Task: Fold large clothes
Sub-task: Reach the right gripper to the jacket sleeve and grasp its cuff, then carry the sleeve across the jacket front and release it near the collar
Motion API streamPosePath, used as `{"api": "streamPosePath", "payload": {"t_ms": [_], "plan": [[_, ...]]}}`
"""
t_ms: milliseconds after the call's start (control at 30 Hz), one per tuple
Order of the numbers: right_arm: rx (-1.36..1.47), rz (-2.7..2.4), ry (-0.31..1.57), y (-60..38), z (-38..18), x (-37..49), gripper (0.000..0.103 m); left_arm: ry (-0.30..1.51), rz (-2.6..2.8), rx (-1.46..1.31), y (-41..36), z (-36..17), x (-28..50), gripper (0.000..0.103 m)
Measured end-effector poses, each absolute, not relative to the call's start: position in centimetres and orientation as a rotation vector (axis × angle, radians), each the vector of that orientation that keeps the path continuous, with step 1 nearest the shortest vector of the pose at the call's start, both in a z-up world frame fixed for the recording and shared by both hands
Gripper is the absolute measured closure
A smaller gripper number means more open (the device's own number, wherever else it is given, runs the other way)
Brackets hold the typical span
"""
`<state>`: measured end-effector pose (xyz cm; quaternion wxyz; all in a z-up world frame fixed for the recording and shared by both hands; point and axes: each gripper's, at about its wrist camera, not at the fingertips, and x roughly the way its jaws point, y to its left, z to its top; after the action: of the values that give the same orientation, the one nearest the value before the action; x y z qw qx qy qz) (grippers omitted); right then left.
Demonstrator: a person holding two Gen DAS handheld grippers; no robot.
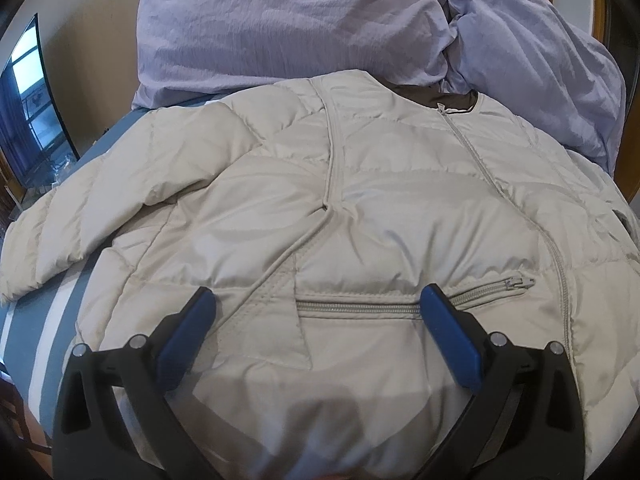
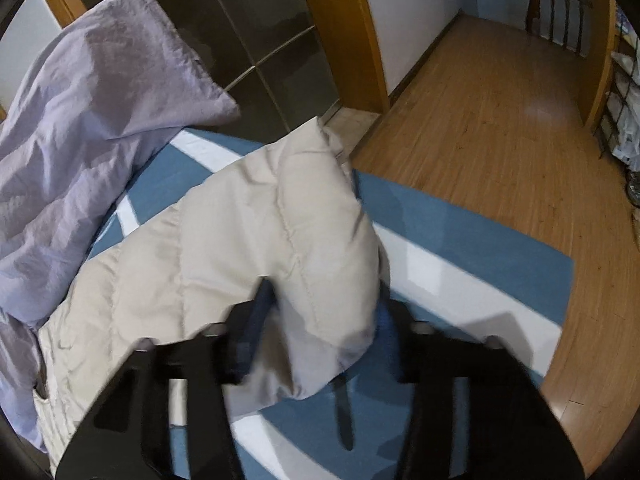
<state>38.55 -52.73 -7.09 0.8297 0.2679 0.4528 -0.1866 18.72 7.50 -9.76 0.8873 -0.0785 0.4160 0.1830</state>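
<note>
A cream quilted puffer jacket (image 1: 360, 208) lies front up on the bed, zipped, collar toward the far side. Its one sleeve (image 1: 52, 236) stretches out to the left. My left gripper (image 1: 316, 300) is open and empty, hovering just above the jacket's lower front over a zipped pocket (image 1: 360, 307). In the right wrist view the other sleeve (image 2: 304, 240) lies across the blue and white sheet. My right gripper (image 2: 326, 312) is open with its fingers on either side of the sleeve's near part; the fingertips are blurred and partly hidden by the fabric.
A lilac duvet (image 1: 304, 20) is bunched at the far side of the bed and also shows in the right wrist view (image 2: 80, 140). The blue and white striped sheet (image 2: 460, 248) ends at the bed edge, with wooden floor (image 2: 500, 120) beyond. A screen (image 1: 28, 104) stands left.
</note>
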Motion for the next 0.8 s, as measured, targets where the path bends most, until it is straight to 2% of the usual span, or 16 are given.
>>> {"api": "streamPosePath", "payload": {"t_ms": [67, 167, 500, 800], "plan": [[0.554, -0.396, 0.951, -52.4, -6.5, 38.6, 0.077, 0.863, 0.374, -0.174, 7.7, -9.9, 18.7, 0.002], [0.476, -0.407, 0.927, -51.0, -4.8, 38.9, 0.081, 0.863, 0.363, -0.195, 7.9, -10.0, 18.7, 0.002], [0.205, -0.183, 0.785, -37.5, 3.5, 41.8, 0.081, 0.859, 0.338, -0.239, 8.5, -10.3, 18.6, 0.002], [0.048, 0.167, 0.837, -20.1, 3.8, 43.1, 0.081, 0.854, 0.319, -0.272, 9.0, -10.3, 18.4, 0.002]]}}
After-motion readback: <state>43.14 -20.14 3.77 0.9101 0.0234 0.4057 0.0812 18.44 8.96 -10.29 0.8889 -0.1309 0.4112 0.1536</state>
